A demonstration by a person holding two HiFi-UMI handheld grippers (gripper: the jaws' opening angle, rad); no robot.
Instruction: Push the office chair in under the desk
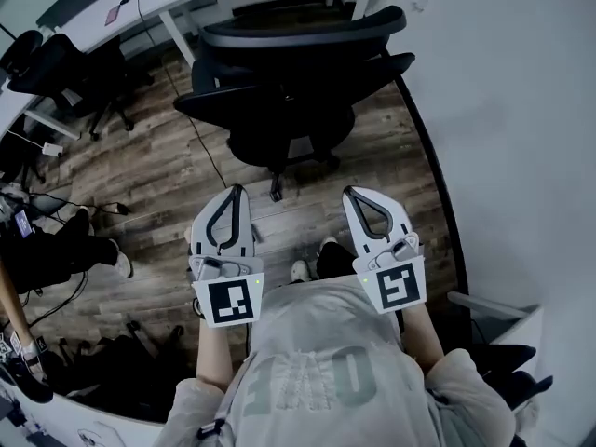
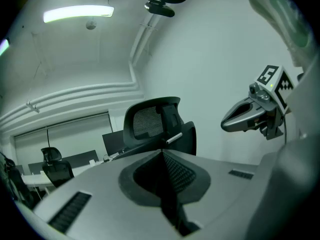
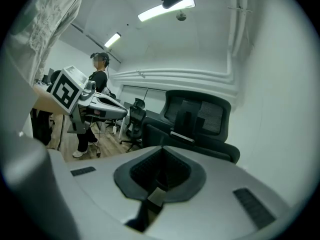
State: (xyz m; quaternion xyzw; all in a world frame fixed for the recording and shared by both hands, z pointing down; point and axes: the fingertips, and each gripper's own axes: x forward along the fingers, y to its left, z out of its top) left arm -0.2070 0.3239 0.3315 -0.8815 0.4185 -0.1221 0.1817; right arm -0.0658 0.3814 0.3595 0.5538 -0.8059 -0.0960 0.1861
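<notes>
The black office chair [image 1: 296,87] stands on the wood floor in front of the white desk [image 1: 177,3], its backrest toward me and its seat partly under the desk edge. My left gripper [image 1: 237,192] and right gripper [image 1: 353,194] are held side by side near my chest, short of the chair and apart from it. Both are shut with nothing between the jaws. In the left gripper view the chair back [image 2: 152,121] rises beyond the closed jaw tips [image 2: 162,152], with the right gripper [image 2: 248,117] beside it. In the right gripper view the chair [image 3: 197,119] also stands ahead.
A white wall [image 1: 521,110] runs close along the right of the chair. A second black chair [image 1: 65,73] stands at the left by another desk. Cables [image 1: 200,142] trail over the floor. A person [image 3: 97,84] stands at the left, and bags [image 1: 112,366] lie at the lower left.
</notes>
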